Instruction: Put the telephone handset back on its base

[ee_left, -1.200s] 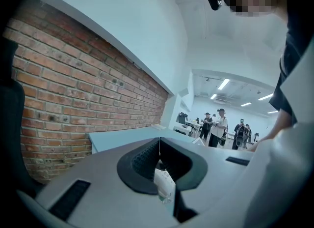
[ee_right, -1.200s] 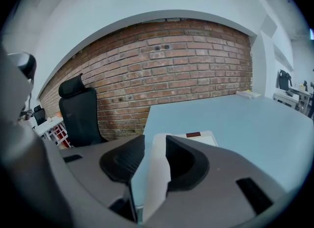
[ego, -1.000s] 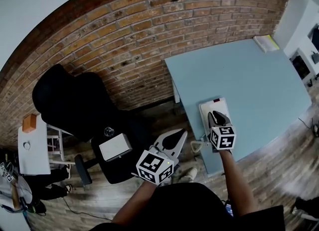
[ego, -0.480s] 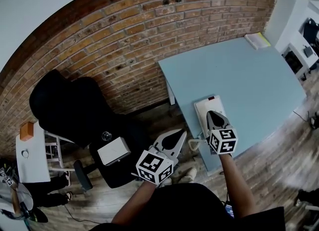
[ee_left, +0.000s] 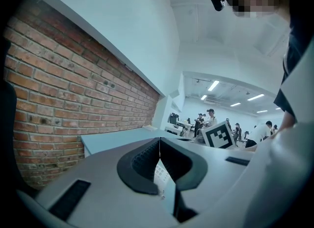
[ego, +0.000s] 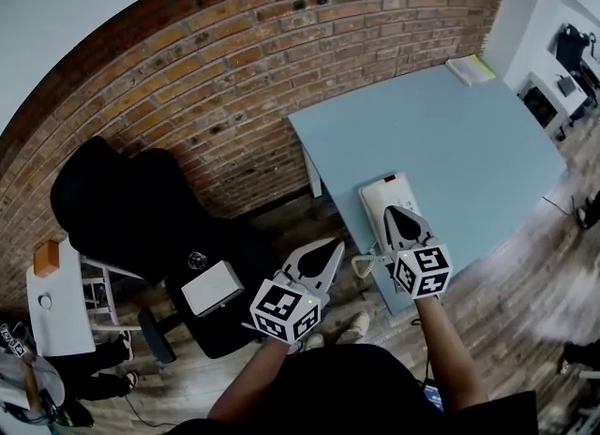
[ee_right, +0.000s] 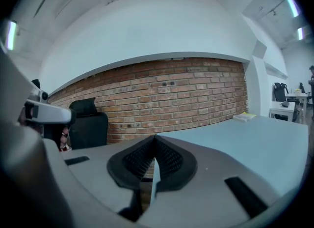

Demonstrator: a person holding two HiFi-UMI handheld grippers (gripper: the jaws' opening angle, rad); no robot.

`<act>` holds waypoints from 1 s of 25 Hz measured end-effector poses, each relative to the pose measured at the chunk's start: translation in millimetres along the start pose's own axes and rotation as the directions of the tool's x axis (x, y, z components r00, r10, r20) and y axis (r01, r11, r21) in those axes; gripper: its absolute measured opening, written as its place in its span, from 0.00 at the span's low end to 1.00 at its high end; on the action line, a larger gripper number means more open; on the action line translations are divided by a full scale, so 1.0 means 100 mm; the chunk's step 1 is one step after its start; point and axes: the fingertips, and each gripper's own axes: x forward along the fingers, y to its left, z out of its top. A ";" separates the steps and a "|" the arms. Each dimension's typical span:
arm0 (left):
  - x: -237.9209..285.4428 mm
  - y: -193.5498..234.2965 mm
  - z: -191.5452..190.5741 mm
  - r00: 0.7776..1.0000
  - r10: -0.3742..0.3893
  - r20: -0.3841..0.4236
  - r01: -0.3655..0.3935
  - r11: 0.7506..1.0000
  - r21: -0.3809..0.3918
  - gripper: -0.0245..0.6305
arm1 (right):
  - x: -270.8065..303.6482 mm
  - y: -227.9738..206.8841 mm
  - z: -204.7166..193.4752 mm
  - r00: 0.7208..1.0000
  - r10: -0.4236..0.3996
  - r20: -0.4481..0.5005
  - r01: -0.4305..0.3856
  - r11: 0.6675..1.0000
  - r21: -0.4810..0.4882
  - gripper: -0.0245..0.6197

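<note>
A white telephone [ego: 386, 193] lies near the front left corner of the light blue table [ego: 450, 142]. Its coiled cord [ego: 364, 264] hangs off the table edge. My right gripper [ego: 392, 210] hovers over the phone's near end and hides that part. Its jaws have just been closing and now meet with nothing between them [ee_right: 155, 137]. My left gripper [ego: 337, 244] is left of the table over the floor, shut and empty [ee_left: 159, 139]. In the left gripper view the phone's keypad [ee_left: 161, 173] shows below the jaw tips.
A black office chair [ego: 122, 199] with a white box [ego: 214, 288] on its seat stands left of the table. Behind runs a brick wall [ego: 234, 67]. A book [ego: 471, 68] lies at the table's far corner. A white side table [ego: 56, 302] stands at far left.
My right gripper has risen a little above the phone's near end. The left gripper has stayed where it was. The head camera has swung, so the table sits further left.
</note>
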 end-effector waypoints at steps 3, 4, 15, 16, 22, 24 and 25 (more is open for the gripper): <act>-0.02 -0.03 0.00 1.000 -0.013 0.002 0.013 1.000 0.002 0.05 | -0.08 0.09 0.05 1.000 0.004 0.019 -0.004 1.000 -0.003 0.06; -0.03 -0.04 0.01 1.000 -0.019 0.003 0.019 1.000 0.002 0.05 | -0.11 0.12 0.06 1.000 0.004 0.023 -0.004 1.000 -0.003 0.06; -0.20 -0.16 0.02 0.997 -0.081 0.010 0.080 0.996 0.029 0.05 | -0.38 0.38 0.15 0.997 -0.017 0.072 0.016 1.000 0.013 0.06; -0.22 -0.17 0.02 0.996 -0.085 0.012 0.085 0.996 0.032 0.05 | -0.41 0.40 0.16 0.997 -0.021 0.076 0.019 1.000 0.016 0.06; -0.37 -0.21 0.05 0.994 -0.108 0.021 0.107 0.993 0.049 0.05 | -0.53 0.54 0.19 0.995 -0.035 0.091 0.034 0.999 0.009 0.06; -0.42 -0.19 0.06 0.994 -0.109 0.022 0.107 0.992 0.061 0.05 | -0.55 0.59 0.20 0.995 -0.040 0.092 0.039 0.999 0.008 0.06; -0.44 -0.18 0.07 0.994 -0.108 0.025 0.106 0.992 0.064 0.05 | -0.57 0.62 0.20 0.995 -0.041 0.093 0.040 0.999 0.009 0.06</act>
